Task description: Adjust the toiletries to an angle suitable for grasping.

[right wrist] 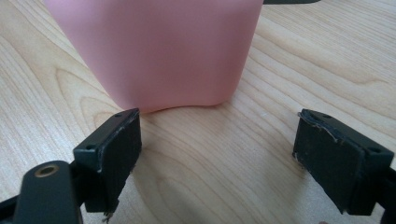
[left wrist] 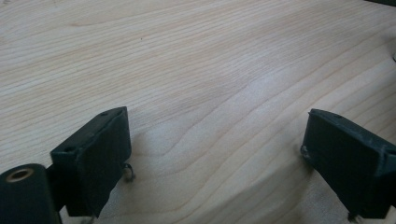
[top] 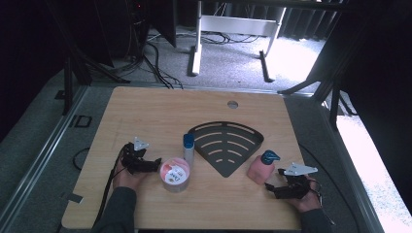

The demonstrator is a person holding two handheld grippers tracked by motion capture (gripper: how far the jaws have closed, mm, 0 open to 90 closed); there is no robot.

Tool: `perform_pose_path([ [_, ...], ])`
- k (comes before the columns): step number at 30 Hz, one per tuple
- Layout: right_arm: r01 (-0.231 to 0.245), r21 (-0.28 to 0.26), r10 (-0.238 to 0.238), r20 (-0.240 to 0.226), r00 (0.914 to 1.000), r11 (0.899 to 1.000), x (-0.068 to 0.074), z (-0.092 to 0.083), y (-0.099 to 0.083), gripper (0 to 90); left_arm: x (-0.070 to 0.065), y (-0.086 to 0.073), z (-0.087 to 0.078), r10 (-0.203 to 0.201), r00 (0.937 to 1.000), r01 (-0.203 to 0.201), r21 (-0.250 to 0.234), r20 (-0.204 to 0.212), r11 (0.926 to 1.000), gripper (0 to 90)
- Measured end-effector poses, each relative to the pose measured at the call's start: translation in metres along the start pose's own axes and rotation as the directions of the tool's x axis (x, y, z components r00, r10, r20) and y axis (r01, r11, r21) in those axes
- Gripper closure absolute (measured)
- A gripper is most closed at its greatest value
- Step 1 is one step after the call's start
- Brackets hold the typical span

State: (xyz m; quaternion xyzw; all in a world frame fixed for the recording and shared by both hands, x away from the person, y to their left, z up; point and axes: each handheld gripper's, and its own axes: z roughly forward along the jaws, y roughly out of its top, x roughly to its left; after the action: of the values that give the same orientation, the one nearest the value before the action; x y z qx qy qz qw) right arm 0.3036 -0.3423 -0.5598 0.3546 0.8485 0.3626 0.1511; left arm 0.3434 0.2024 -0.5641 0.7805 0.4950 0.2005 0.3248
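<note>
A wooden table (top: 145,111) is seen from above, with a person's 2 forearms entering from the bottom edge of the frame, each hand holding a black 2-jaw gripper.

The left gripper (top: 156,165) sits in the lower left of the high view, resting low on the table and pointing toward the frame's centre. Its tip is just beside a round pink tub (top: 175,174) with a white label on its lid; I cannot tell whether they touch. In the left gripper view its jaws are spread wide, with bare wood grain between them (left wrist: 215,140).

The right gripper (top: 270,187) sits in the lower right of the high view, pointing left toward a pink pump bottle (top: 261,168) with a blue pump top. The bottle stands upright, just right of the frame's centre and close to the gripper's tip. In the right gripper view the jaws are spread wide (right wrist: 217,144), and the bottle's pink body (right wrist: 163,51) occupies the upper part of the frame, just beyond the jaw tips and not between them; the left jaw's tip lies very near the bottle's base.

Behind the tub stands a small upright tube with a blue cap (top: 188,149). A dark fan-shaped slotted rack (top: 226,143) lies flat at the table's centre, between the tube and the bottle.
</note>
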Motion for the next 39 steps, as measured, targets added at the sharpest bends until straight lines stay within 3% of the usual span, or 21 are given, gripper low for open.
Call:
perform_pose_path([
  [1, 0.000, 0.001, 0.000, 0.000, 1.0000, 1.000, 0.000, 0.000, 0.000, 14.8, 0.000, -0.001, -0.001, -0.004, 1.0000, 0.004, -0.010, -0.006, 0.9999, 16.9],
  [3, 0.000, 0.000, 0.000, 0.000, 1.0000, 1.000, 0.000, 0.000, 0.000, 14.8, -0.001, -0.002, -0.003, -0.015, 0.9998, 0.015, -0.019, -0.015, 0.9997, 20.7],
  [12, 0.001, 0.001, -0.001, 0.000, 1.0000, 1.000, 0.000, 0.000, 0.000, 14.8, -0.002, -0.002, -0.003, -0.006, 1.0000, 0.006, -0.017, -0.006, 0.9998, 17.7],
  [13, 0.001, 0.001, -0.001, 0.000, 1.0000, 1.000, 0.000, 0.000, 0.000, 14.8, -0.003, -0.003, -0.004, -0.008, 0.9999, 0.007, -0.024, -0.007, 0.9997, 20.4],
  [15, 0.001, 0.001, -0.001, 0.000, 1.0000, 1.000, 0.000, 0.000, 0.000, 14.8, -0.004, -0.003, -0.010, -0.028, 0.9995, 0.028, -0.013, -0.017, 0.9995, 41.0],
  [20, 0.001, 0.001, -0.001, 0.000, 1.0000, 1.000, 0.000, 0.000, 0.000, 14.8, -0.002, -0.004, -0.018, -0.063, 0.9977, 0.064, -0.011, 0.024, 0.9979, 54.1],
  [23, 0.001, 0.001, -0.001, 0.000, 1.0000, 1.000, 0.000, 0.000, 0.000, 14.8, -0.002, -0.003, -0.026, -0.072, 0.9958, 0.074, -0.041, 0.058, 0.9964, 58.0],
  [28, 0.001, 0.001, -0.001, 0.000, 1.0000, 1.000, 0.000, 0.000, 0.000, 14.7, -0.005, -0.001, -0.037, -0.054, 0.9936, 0.062, -0.080, 0.100, 0.9949, 61.1],
  [32, 0.001, 0.001, -0.001, 0.000, 1.0000, 1.000, 0.000, 0.000, 0.000, 14.8, -0.012, 0.004, -0.046, -0.020, 0.9940, 0.031, -0.100, 0.108, 0.9945, 60.5],
  [39, 0.001, 0.001, -0.001, 0.000, 1.0000, 1.000, 0.000, 0.000, 0.000, 14.8, -0.031, 0.014, -0.057, 0.081, 0.9899, -0.069, -0.108, 0.116, 0.9917, 59.2],
])
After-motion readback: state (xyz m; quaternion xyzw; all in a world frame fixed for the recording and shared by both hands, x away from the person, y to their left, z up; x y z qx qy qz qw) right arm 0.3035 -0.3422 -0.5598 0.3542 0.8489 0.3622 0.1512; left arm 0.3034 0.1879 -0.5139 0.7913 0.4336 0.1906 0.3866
